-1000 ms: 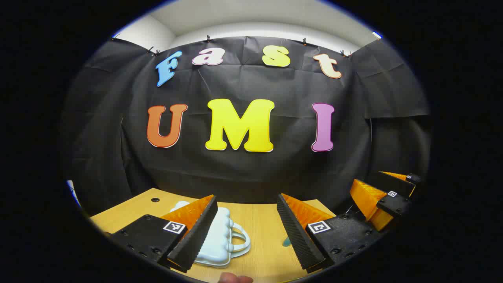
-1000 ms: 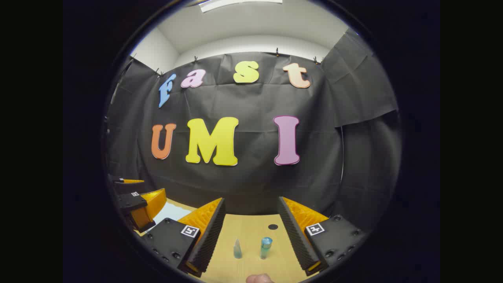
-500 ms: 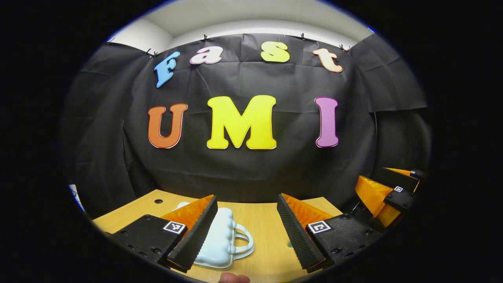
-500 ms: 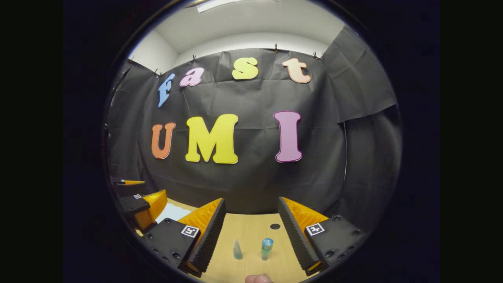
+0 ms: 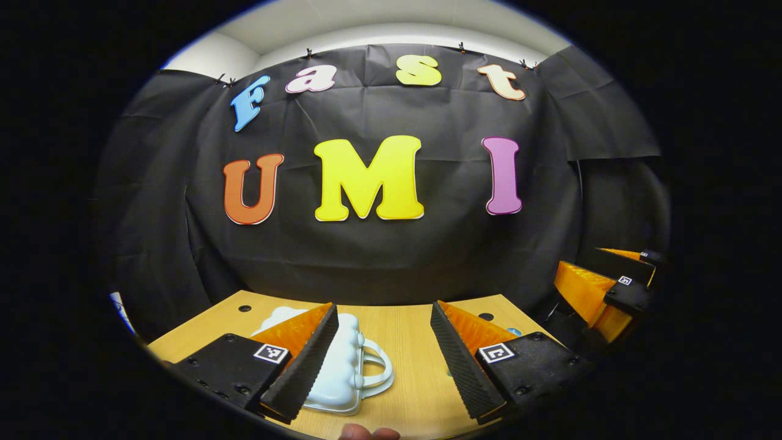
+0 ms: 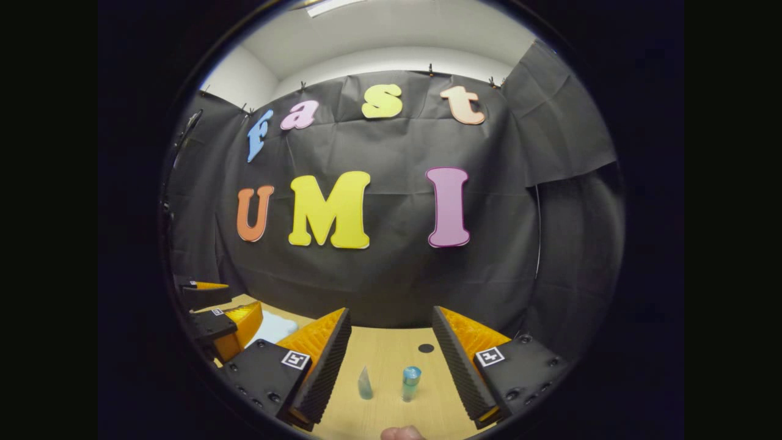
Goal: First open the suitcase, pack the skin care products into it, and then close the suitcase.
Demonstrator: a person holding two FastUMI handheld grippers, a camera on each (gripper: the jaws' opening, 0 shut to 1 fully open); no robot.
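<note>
A small white suitcase (image 5: 342, 373) with a loop handle lies shut on the wooden table (image 5: 403, 330), partly behind my left gripper's left finger. My left gripper (image 5: 382, 360) hovers open above the table, nothing between its fingers. In the right gripper view a pale pointed tube (image 6: 365, 384) and a blue-capped bottle (image 6: 410, 382) stand upright on the table (image 6: 391, 354), framed by my open right gripper (image 6: 391, 363). The suitcase (image 6: 273, 328) peeks out at the left there, beside the left gripper (image 6: 211, 311). The right gripper (image 5: 605, 284) shows open at the right of the left gripper view.
The black cloth wall rises just behind the table's far edge. Small dark holes (image 5: 244, 308) (image 6: 426, 348) mark the tabletop. A fingertip (image 5: 366, 432) shows at the bottom of the left gripper view, and another fingertip (image 6: 400, 432) at the bottom of the right gripper view.
Both cameras have tipped slightly downward, so more tabletop shows in each view. The suitcase, tube and bottle have stayed put, and both grippers remain open.
</note>
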